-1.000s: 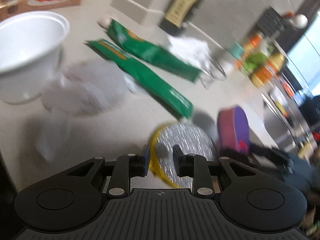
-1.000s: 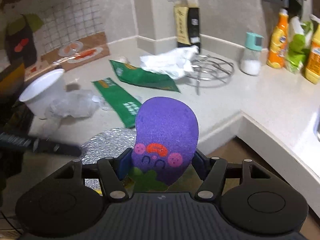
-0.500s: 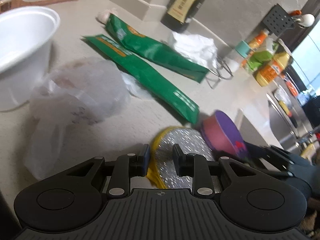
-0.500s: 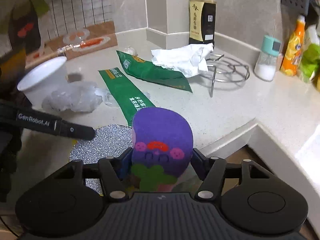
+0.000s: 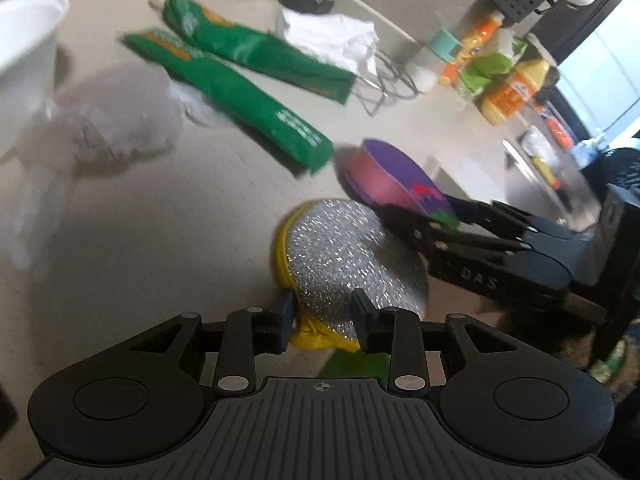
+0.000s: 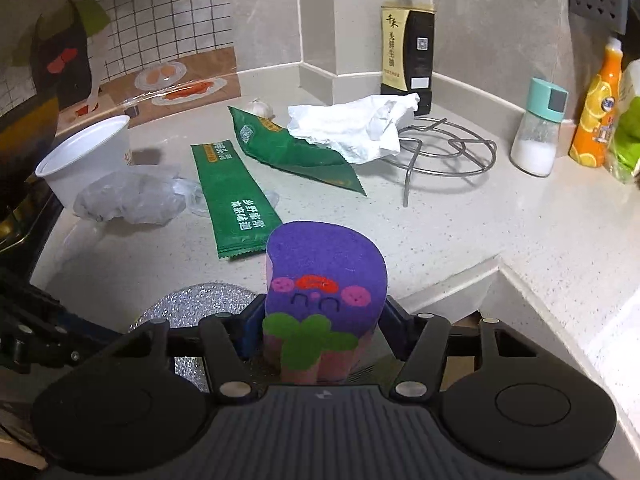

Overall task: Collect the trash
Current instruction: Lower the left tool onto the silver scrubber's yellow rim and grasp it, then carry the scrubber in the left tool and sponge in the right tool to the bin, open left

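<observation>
While your left gripper (image 5: 322,320) sits low over the counter (image 5: 160,240), its jaws have just been opening and now stand apart around the near edge of the silver scrubber (image 5: 344,252); pads look clear of it, not pinching. Trash lies beyond, left to right: white cup (image 6: 86,156) at the far left, crumpled clear bag (image 6: 128,198) just beside it, two green wrappers (image 6: 236,204), one flat, the other angled behind it with a crumpled tissue (image 6: 356,128) touching its far end. Wire trivet (image 6: 444,148) sits right of the tissue, sauce bottle (image 6: 408,32) behind in the corner, salt shaker (image 6: 538,132) further right. Your right gripper (image 6: 324,320) clamps the purple sponge (image 6: 324,280) upright between its pads, just right of the scrubber, near the counter's front edge.
</observation>
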Motion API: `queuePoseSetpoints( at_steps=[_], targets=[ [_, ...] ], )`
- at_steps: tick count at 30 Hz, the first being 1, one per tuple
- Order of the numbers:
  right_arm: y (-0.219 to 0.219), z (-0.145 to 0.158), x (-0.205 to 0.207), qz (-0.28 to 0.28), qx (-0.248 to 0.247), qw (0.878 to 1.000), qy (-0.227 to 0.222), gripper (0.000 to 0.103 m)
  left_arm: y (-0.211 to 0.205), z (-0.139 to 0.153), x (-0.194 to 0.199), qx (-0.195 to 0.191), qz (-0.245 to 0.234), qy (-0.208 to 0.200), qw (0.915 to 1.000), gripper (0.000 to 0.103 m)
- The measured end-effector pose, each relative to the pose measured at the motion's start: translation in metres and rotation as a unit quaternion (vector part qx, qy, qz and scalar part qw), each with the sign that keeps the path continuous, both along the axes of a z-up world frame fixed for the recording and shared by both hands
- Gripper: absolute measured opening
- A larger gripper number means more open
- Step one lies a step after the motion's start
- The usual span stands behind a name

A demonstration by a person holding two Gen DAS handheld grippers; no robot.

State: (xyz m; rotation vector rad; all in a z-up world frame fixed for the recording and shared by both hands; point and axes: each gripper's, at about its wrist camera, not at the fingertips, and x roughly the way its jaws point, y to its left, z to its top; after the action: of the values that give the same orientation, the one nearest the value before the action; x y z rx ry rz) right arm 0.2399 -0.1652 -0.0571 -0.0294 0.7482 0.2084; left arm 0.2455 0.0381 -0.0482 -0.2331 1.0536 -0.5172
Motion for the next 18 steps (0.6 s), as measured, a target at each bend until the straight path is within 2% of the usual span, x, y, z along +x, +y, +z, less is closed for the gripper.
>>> queuePoseSetpoints(
  at_steps=[5, 8, 10, 12, 14, 18],
  targets=[
    [0.001, -0.001, -0.004, 0.008, -0.008, 1.0, -0.01, 0.059, -0.007, 0.004, 0.004, 0.031, 0.012, -0.023, 0.9992, 0.035],
    [-0.001, -0.002, -0.004, 0.007, -0.002, 1.0, -0.011, 0.059, -0.008, 0.001, 0.008, 0.029, 0.022, -0.024, 0.9991, 0.035],
    [-0.002, -0.001, -0.004, 0.003, 0.001, 1.0, -0.01, 0.059, -0.003, -0.001, 0.012, 0.012, 0.036, -0.021, 0.9991, 0.035],
    [-0.002, 0.0, -0.005, -0.004, 0.006, 1.0, -0.008, 0.058, 0.007, -0.001, 0.014, -0.023, 0.058, -0.016, 0.9979, 0.033],
    [-0.001, 0.002, -0.006, -0.011, 0.017, 1.0, -0.005, 0.058, 0.018, 0.002, 0.012, -0.061, 0.075, -0.024, 0.995, 0.024],
    [0.002, 0.002, -0.008, -0.013, 0.058, 0.998, 0.008, 0.057, 0.032, 0.011, 0.008, -0.112, 0.072, -0.027, 0.9908, 0.023]
  ],
)
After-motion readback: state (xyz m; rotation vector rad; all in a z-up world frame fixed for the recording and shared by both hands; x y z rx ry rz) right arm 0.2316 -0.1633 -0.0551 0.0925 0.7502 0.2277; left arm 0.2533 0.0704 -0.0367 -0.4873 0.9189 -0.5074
